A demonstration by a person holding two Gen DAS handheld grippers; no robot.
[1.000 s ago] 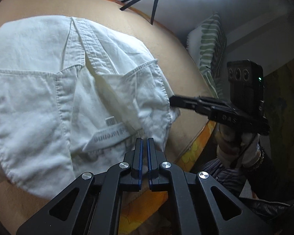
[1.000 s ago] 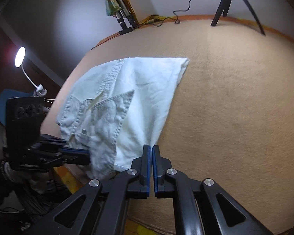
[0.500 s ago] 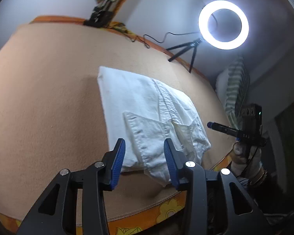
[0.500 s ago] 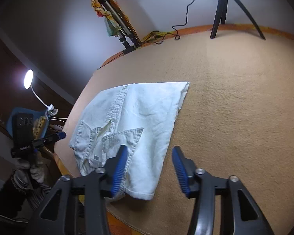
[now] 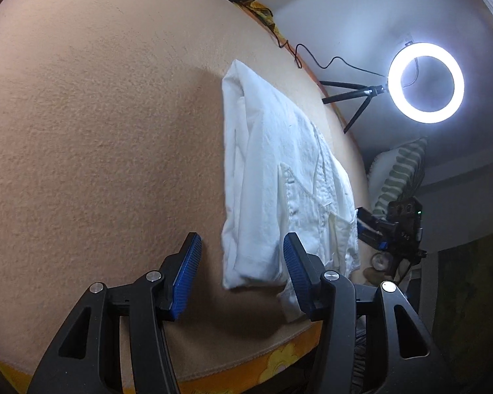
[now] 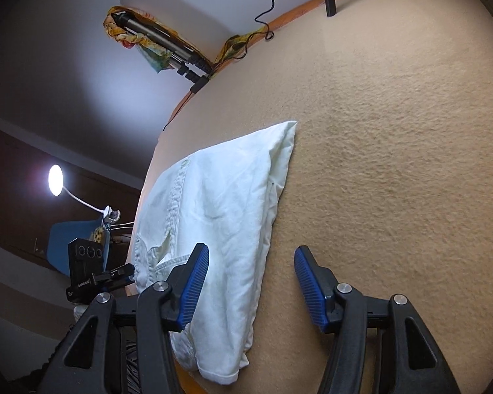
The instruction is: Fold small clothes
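A white garment [image 5: 272, 190], folded into a long strip, lies flat on the tan bed cover [image 5: 98, 164]; its near end reaches the cover's front edge. My left gripper [image 5: 241, 274] hovers over the garment's near left corner with its jaws opening, and cloth shows between the blue pads [image 5: 189, 275] without touching them. My right gripper [image 6: 251, 282] is open above the garment [image 6: 220, 216], whose right edge runs between its fingers, untouched. Each gripper shows in the other's view: the right gripper [image 5: 378, 229] beside the near right corner, the left gripper [image 6: 108, 275] off the left side.
A lit ring light [image 5: 425, 82] on a small tripod stands at the far edge, a striped pillow [image 5: 397, 177] beside it. A folded tripod [image 6: 167, 46] and a cable [image 6: 266, 6] lie at the back. A desk lamp [image 6: 56, 180] glows at left. An orange flowered sheet [image 5: 279, 364] borders the front.
Both grippers were shut at the garment's near edge; they have opened and drawn back from it, each rolling. The garment now rests flat on the cover.
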